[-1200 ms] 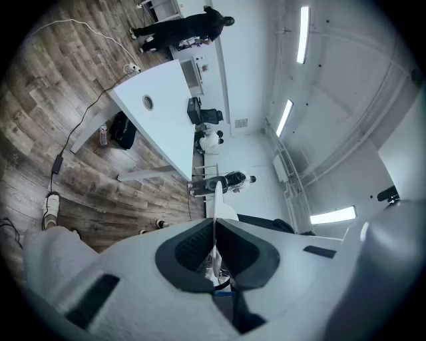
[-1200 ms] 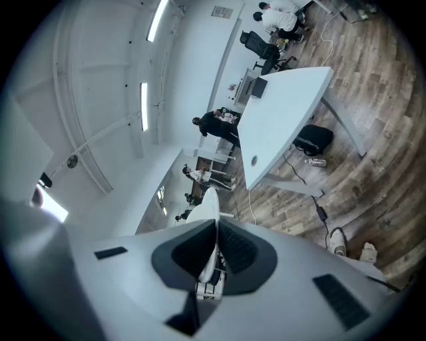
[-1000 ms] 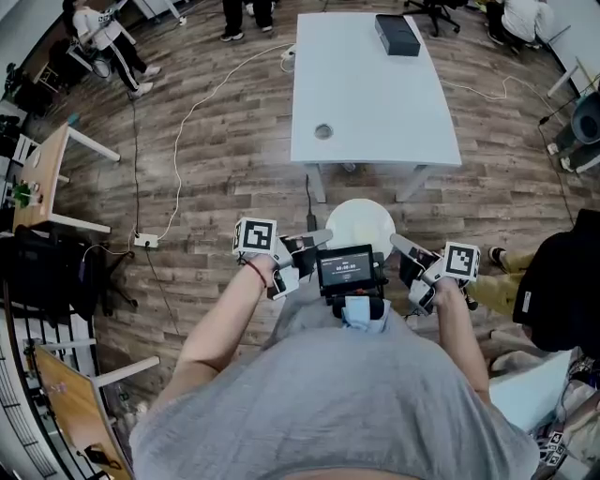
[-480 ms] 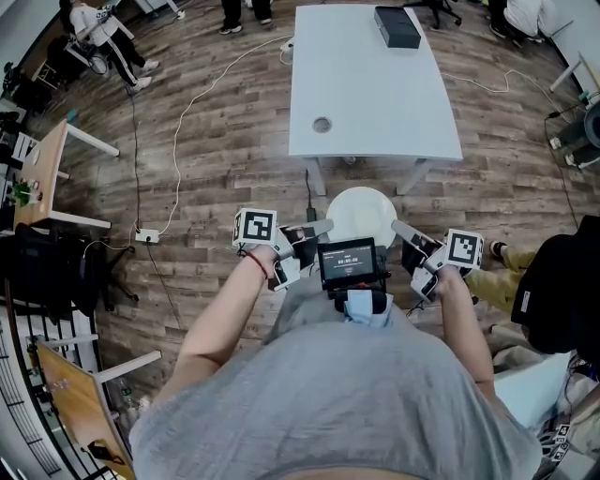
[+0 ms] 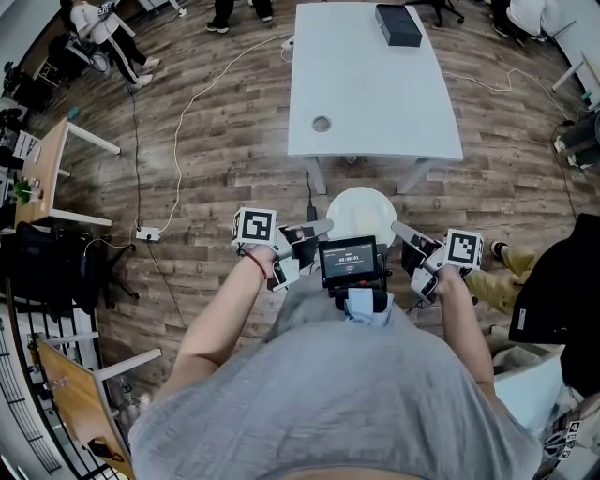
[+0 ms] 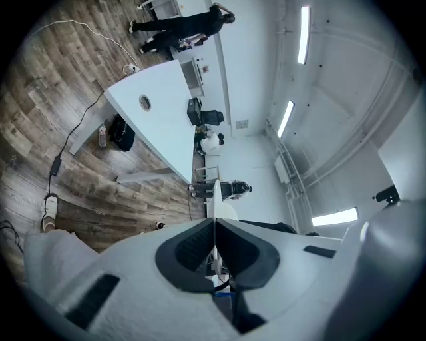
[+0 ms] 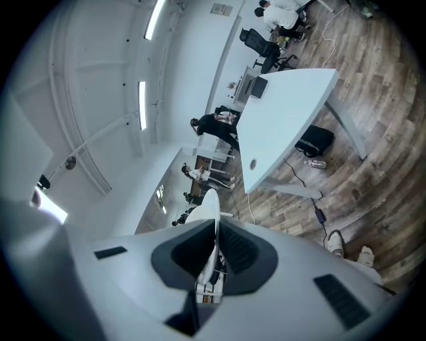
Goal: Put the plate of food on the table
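The white plate [image 5: 361, 212] hangs level above the wood floor [image 5: 216, 178], just short of the white table's [image 5: 375, 84] near edge and not touching it. The left gripper [image 5: 322, 228] pinches the plate's left rim and the right gripper [image 5: 399, 231] pinches its right rim, both on the side away from the table.

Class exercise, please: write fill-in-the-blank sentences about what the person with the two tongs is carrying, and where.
The left tongs and right tongs are each shut on the rim of a round white ____. It hangs over the ____ floor, short of the white rectangular table. On the table's far end lies a ____ rectangular box.
Missing words: plate; wooden; black.
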The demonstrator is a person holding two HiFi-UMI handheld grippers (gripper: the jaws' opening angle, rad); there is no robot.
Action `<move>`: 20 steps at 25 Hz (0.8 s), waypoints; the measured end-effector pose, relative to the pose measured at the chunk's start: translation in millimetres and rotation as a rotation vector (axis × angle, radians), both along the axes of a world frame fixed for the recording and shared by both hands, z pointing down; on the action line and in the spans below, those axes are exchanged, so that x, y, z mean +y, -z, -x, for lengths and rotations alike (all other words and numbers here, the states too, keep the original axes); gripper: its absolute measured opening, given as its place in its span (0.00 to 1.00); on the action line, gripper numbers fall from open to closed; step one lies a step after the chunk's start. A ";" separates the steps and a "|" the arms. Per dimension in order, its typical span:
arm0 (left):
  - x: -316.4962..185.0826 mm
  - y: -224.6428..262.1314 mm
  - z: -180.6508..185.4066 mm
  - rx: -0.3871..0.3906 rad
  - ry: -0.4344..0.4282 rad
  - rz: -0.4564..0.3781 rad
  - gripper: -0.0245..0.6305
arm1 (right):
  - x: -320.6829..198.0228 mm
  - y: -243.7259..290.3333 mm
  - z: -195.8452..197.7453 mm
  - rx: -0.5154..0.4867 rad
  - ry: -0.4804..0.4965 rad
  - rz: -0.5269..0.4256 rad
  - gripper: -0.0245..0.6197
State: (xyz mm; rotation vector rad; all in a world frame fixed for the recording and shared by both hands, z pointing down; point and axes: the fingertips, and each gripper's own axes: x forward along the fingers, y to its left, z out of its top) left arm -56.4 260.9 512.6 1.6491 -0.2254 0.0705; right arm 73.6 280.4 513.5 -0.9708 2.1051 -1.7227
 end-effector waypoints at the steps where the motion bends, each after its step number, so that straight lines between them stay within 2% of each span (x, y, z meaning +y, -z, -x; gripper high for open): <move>1: 4.2 -0.2 0.0 0.000 -0.002 -0.002 0.08 | 4.2 -0.5 -0.5 0.002 -0.003 0.000 0.10; 4: -6.6 -4.9 0.1 -0.007 -0.001 0.006 0.08 | -6.3 -4.0 -2.0 0.006 -0.006 0.014 0.10; 8: -44.8 -1.8 -3.6 -0.007 0.006 0.033 0.08 | -41.8 -5.0 -4.8 -0.005 -0.016 0.083 0.10; 20: -48.6 -12.6 -3.7 0.015 0.003 0.012 0.08 | -44.7 -13.0 0.6 0.018 -0.001 0.036 0.10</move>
